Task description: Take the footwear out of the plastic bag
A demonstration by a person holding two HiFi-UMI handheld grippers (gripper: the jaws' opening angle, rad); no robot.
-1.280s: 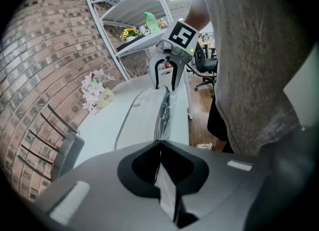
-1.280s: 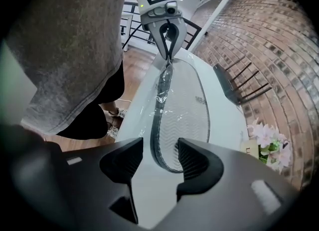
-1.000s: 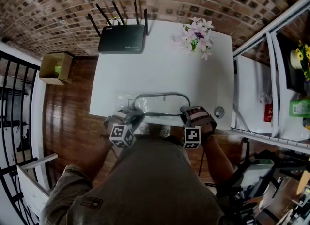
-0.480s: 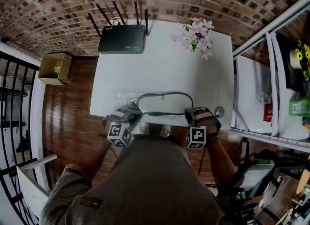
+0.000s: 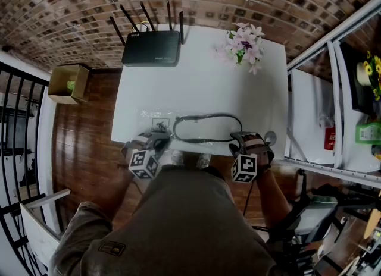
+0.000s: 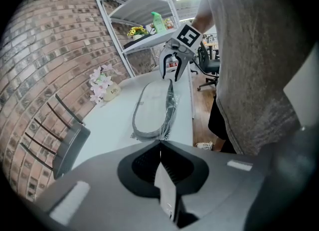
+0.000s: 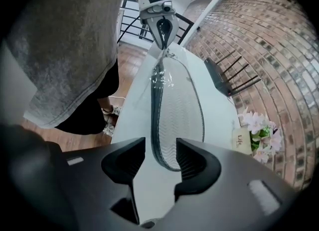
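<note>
Head view shows the shoe [image 5: 205, 127] lying flat near the table's [image 5: 196, 78] front edge, its left end in the clear bag [image 5: 152, 120]. The left gripper [image 6: 160, 145] pinches the bag tight. The right gripper [image 7: 160, 158] is opening, with the shoe's other end between its jaws but not squeezed. The shoe looks light and bendy and the bag slippery, so grab the shoe's thick rim.

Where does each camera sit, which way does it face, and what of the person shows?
Head view: on the head, steeply down at the table; shirt, left claw, right claw show.
Left gripper view: on the left claw, shut on the plastic bag, facing the right claw; shirt right.
Right gripper view: on the right claw, jaws opening, slipper between them, facing the left claw; shirt left.
Shared: the slipper, from opposite ends.
</note>
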